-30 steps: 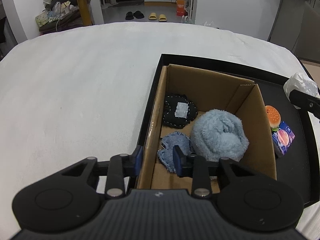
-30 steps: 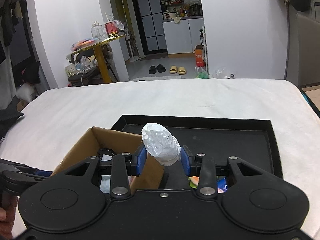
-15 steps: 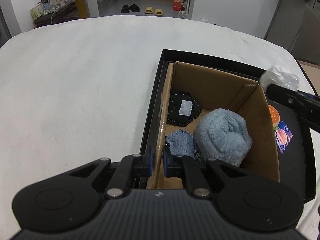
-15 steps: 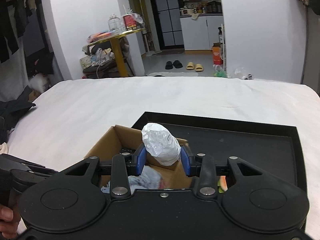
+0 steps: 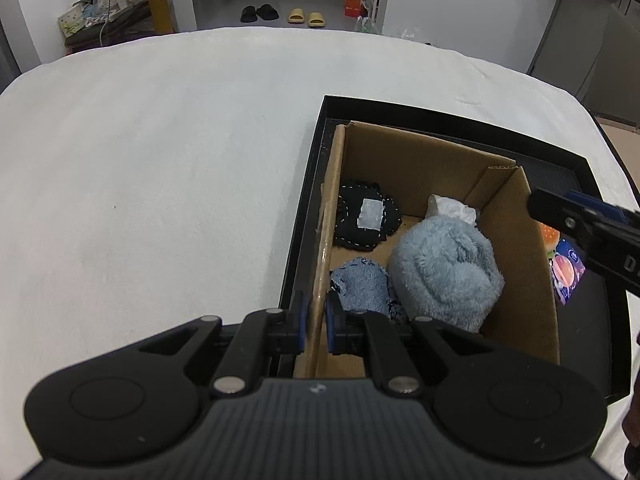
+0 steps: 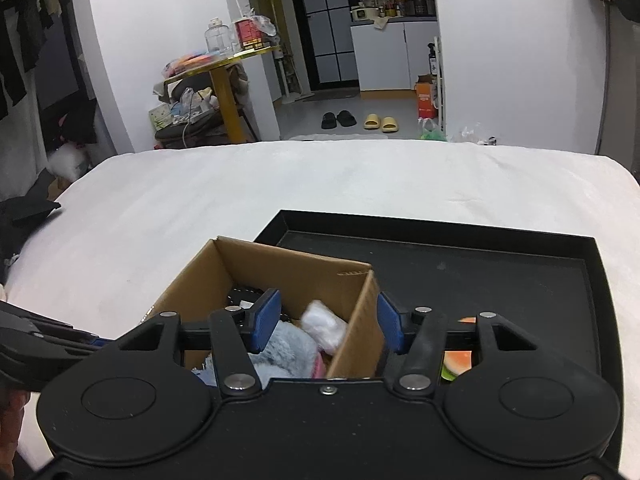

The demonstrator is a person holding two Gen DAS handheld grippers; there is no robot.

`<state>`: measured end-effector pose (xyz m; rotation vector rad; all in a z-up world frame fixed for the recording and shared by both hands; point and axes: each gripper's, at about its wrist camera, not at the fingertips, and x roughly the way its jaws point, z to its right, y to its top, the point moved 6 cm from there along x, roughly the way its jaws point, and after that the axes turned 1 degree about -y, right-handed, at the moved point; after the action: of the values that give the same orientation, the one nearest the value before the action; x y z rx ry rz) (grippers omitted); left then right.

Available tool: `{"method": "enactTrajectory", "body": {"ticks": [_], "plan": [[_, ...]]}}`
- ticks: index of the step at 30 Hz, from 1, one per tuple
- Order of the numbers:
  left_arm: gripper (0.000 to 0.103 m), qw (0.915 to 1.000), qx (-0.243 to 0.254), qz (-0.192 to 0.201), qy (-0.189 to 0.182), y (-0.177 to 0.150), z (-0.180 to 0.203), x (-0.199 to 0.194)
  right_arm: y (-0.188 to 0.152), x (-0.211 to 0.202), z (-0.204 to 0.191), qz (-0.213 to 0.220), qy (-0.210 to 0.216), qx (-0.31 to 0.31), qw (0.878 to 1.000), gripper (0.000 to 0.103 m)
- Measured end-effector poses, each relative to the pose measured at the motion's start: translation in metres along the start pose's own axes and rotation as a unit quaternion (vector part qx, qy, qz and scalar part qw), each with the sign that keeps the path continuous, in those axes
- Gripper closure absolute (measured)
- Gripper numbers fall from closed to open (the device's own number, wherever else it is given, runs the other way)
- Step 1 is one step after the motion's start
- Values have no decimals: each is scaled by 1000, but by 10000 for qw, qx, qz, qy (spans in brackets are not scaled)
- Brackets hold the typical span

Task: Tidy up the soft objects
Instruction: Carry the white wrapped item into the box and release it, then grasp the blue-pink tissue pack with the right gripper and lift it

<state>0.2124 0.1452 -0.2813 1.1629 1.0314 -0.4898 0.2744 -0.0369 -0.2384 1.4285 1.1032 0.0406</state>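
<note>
The white crumpled bundle (image 5: 450, 209) lies inside the cardboard box (image 5: 516, 264), in the far corner just behind the fluffy blue plush (image 5: 446, 270), and in the right wrist view we see it blurred below our spread pads, touching neither. So we judge the step in hand to be the drop of this piece: our right gripper (image 6: 327, 326) hangs over the box's right wall with its jaws opening and nothing pinched between them. Our left gripper (image 5: 315, 326) is pressed together on the box's left wall, pinching the cardboard edge, which we take as steadying the box. Beside the plush rest a folded denim piece (image 5: 360, 286) and a black stitched patch (image 5: 366, 220). The box stands at the left of a black tray (image 6: 520, 280), which sits on the white-covered surface (image 5: 160, 160). Outside the box, on the tray floor to the right, lie a small burger toy (image 5: 549, 236) and a colourful packet (image 5: 568, 276). Next, we think, the right gripper must lift clear of the wall and reach down for one of those, while the left keeps the box from sliding.
</note>
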Motion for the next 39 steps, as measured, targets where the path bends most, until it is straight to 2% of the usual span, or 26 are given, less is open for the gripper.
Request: {"method": "enactTrajectory", "body": {"ticks": [4, 10, 12, 13, 15, 18, 21, 27, 31, 36, 39], "plan": [[94, 9999, 50, -24, 136, 0, 3, 1, -7, -8, 15, 4, -121, 143, 9998, 50], [87, 9992, 248, -84, 315, 4, 12, -5, -19, -9, 39, -49, -356, 323, 9988, 48], [71, 9990, 247, -141, 354, 7, 13, -8, -23, -8, 45, -61, -428, 339, 9985, 40], [65, 9988, 255, -157, 384, 8, 13, -10, -26, -7, 49, -81, -473, 337, 9983, 39], [48, 9985, 293, -117, 455, 13, 14, -13, -31, -3, 55, -149, -625, 289, 9975, 36], [35, 9976, 382, -68, 580, 20, 15, -14, -41, 3, 67, -346, -711, 341, 9963, 34], [34, 9969, 421, -154, 653, 24, 17, -8, -51, 8, 77, -492, -842, 344, 9946, 26], [33, 9959, 509, -303, 687, 25, 24, 3, -70, 17, 95, -695, -1159, 245, 9905, 21], [33, 9953, 526, -388, 712, 24, 27, 10, -76, 22, 103, -770, -1152, 282, 9899, 18], [33, 9948, 537, -451, 741, 22, 30, 17, -76, 27, 102, -638, -1109, -41, 9918, 7], [33, 9948, 580, -428, 716, 21, 34, 20, -78, 31, 99, -638, -987, -220, 9928, 6]]}}
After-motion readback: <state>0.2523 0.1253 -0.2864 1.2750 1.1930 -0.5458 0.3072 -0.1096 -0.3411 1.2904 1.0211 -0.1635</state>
